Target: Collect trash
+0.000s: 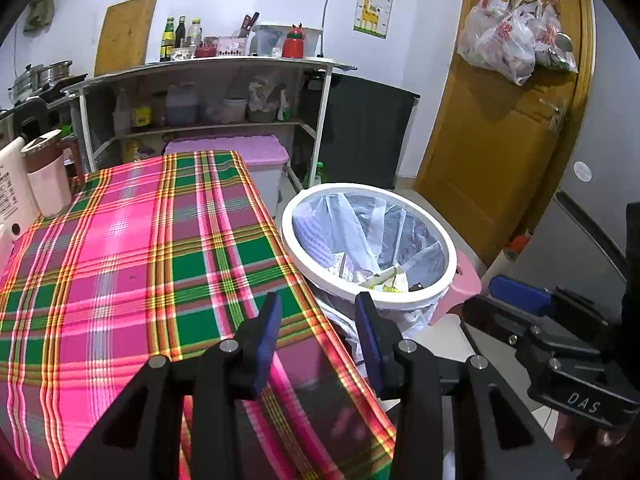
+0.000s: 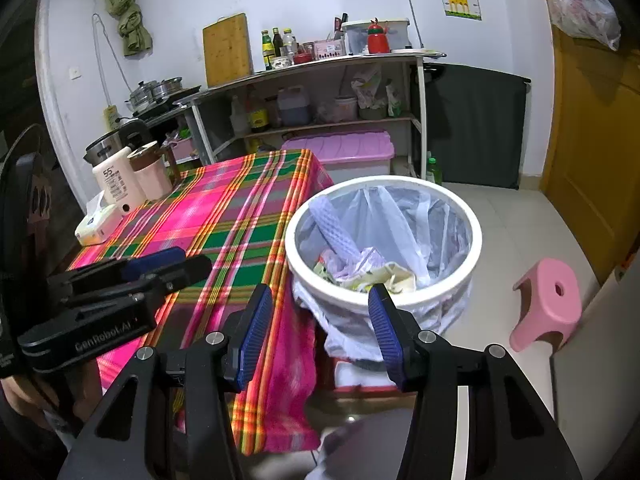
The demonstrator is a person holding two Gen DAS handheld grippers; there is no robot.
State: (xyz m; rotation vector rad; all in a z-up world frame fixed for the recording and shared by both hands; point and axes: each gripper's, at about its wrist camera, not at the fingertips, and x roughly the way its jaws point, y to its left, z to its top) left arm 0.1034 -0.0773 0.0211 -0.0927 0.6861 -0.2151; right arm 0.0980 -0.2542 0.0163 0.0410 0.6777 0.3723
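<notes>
**Two empty grippers beside the bin**

Both grippers stand with jaws apart and nothing between the blue pads; the left gripper (image 1: 316, 308) sits over the table edge, its gap narrower, and the right gripper (image 2: 316, 300) gapes wider over the cloth's hanging edge and the bin's near rim. Each shows in the other's view — black, low at the side. Just past the fingertips stands the white bin (image 2: 384, 298), lined with a clear bag (image 2: 404, 208); trash (image 2: 376, 270) — paper scraps and wrappers — lies inside it. Beside it the plaid cloth (image 1: 132, 240) covers the table; a pink stool (image 2: 550, 302) stands on the floor to the right.
</notes>
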